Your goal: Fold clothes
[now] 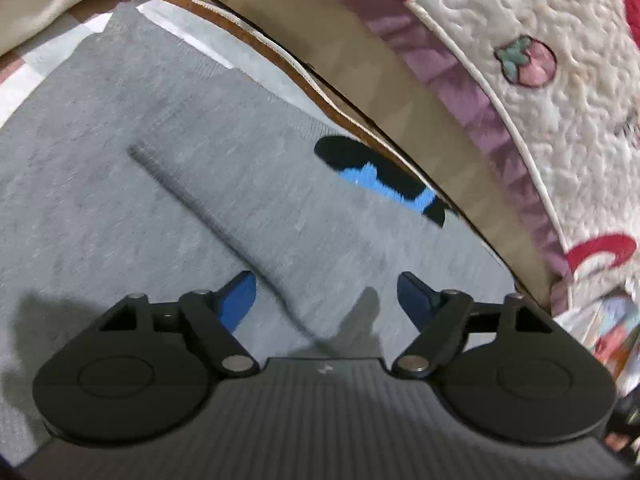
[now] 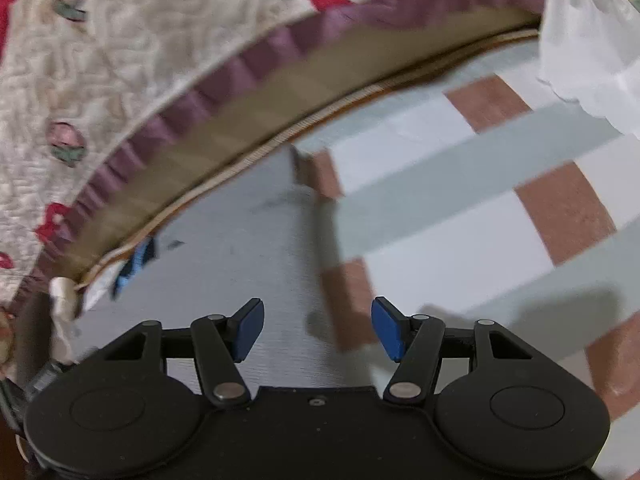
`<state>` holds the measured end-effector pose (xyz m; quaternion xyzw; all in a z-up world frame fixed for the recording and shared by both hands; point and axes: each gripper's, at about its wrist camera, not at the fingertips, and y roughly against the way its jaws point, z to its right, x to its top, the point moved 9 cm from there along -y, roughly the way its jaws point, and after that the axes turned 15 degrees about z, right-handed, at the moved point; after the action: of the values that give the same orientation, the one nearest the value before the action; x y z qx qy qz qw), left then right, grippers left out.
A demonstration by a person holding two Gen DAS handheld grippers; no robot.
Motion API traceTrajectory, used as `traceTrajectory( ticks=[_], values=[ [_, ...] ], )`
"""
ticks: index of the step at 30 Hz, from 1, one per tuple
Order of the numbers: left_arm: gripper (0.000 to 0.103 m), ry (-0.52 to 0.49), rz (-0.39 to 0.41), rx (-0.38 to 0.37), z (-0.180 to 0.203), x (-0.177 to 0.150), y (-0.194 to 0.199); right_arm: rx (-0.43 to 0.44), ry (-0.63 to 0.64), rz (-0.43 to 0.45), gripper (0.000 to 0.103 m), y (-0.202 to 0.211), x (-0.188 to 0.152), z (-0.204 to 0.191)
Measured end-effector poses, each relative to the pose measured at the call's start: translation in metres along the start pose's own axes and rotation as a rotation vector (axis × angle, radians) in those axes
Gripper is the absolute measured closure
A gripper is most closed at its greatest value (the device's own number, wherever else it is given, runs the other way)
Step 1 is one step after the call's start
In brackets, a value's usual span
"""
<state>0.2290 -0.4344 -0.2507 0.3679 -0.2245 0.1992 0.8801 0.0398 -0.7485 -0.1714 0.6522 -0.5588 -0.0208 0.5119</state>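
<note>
A grey knit garment (image 1: 132,184) lies flat on the checked mat, with a black and blue patch (image 1: 380,178) near its far edge and a ribbed fold edge (image 1: 208,216) running diagonally across it. My left gripper (image 1: 326,300) hovers open just above that fold edge, nothing between its blue pads. In the right wrist view the same grey garment (image 2: 240,264) ends at a straight edge (image 2: 324,232) over the mat. My right gripper (image 2: 318,330) stands open above that edge, holding nothing.
A checked mat (image 2: 480,184) of white, pale grey and brown squares spreads to the right. A quilted cream blanket (image 1: 540,80) with red and pink prints and a purple frill hangs over a tan bed side (image 2: 224,148). White cloth (image 2: 592,40) lies far right.
</note>
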Motion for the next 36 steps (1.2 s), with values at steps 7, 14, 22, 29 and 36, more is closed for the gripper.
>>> traceTrajectory(
  ticks=[7, 14, 22, 29, 36],
  values=[
    [0.098, -0.153, 0.007, 0.112, 0.007, 0.013, 0.004, 0.023, -0.140, 0.032, 0.038, 0.007, -0.004, 0.019],
    [0.092, -0.453, 0.039, 0.130, 0.028, -0.008, 0.058, 0.036, -0.059, -0.001, 0.038, -0.003, -0.008, 0.004],
    [0.049, -0.660, 0.061, 0.104, 0.037, -0.026, 0.067, 0.118, 0.032, -0.058, 0.038, -0.021, -0.011, -0.019],
    [0.049, -0.669, 0.073, 0.046, 0.045, -0.029, 0.065, 0.052, 0.285, -0.040, 0.037, -0.068, -0.003, -0.040],
    [0.049, -0.700, 0.051, 0.030, 0.047, -0.042, 0.058, 0.143, 0.354, 0.082, 0.083, -0.083, 0.005, -0.045]
  ],
)
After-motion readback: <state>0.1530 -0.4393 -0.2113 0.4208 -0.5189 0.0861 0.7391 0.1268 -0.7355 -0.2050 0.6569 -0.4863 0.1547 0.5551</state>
